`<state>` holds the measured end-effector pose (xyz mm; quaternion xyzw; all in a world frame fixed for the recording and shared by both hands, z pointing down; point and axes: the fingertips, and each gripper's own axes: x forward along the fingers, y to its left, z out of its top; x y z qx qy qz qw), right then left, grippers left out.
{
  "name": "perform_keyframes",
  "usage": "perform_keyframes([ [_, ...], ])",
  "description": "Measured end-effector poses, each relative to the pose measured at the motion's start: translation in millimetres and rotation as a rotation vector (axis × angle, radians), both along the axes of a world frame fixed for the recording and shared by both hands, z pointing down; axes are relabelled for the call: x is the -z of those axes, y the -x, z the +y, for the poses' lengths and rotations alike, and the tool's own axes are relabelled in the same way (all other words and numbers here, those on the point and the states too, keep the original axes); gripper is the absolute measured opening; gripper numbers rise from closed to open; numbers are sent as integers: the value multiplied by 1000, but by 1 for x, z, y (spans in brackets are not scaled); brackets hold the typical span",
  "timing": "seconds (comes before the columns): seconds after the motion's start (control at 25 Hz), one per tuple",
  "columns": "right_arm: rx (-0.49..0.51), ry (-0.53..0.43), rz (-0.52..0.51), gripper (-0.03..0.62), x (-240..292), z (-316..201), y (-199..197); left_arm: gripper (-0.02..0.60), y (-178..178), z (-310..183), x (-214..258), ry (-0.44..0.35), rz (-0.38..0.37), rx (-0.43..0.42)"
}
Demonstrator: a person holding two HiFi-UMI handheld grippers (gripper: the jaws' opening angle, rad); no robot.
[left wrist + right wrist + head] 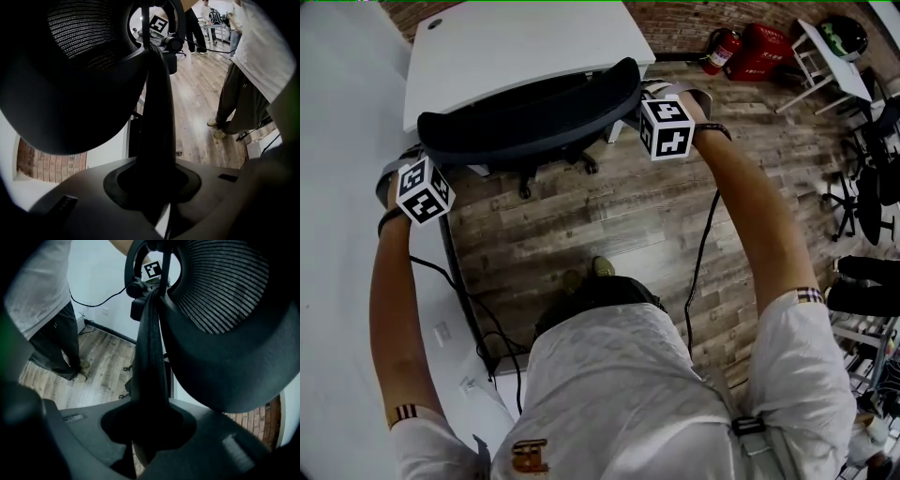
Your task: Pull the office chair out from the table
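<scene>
A black office chair shows its curved backrest from above, tucked against a white table, with its casters on the wood floor. My left gripper is clamped on the backrest's left end and my right gripper on its right end. In the left gripper view, the jaws are shut on the backrest's dark edge strip, with the mesh to the left. In the right gripper view, the jaws pinch the matching edge strip in the same way, mesh to the right.
A second white desk runs along the left, with cables on the floor beside it. A red fire extinguisher, a red case and a white stand lie at the back right. More black chairs stand at the right edge.
</scene>
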<state>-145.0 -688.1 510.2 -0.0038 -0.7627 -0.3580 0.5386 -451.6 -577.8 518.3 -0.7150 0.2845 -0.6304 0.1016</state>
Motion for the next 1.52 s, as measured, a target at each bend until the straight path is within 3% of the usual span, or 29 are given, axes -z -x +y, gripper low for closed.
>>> perform_keyframes([
  [1.52, 18, -17, -12, 61, -3, 249, -81, 84, -79, 244, -2, -7, -18, 21],
])
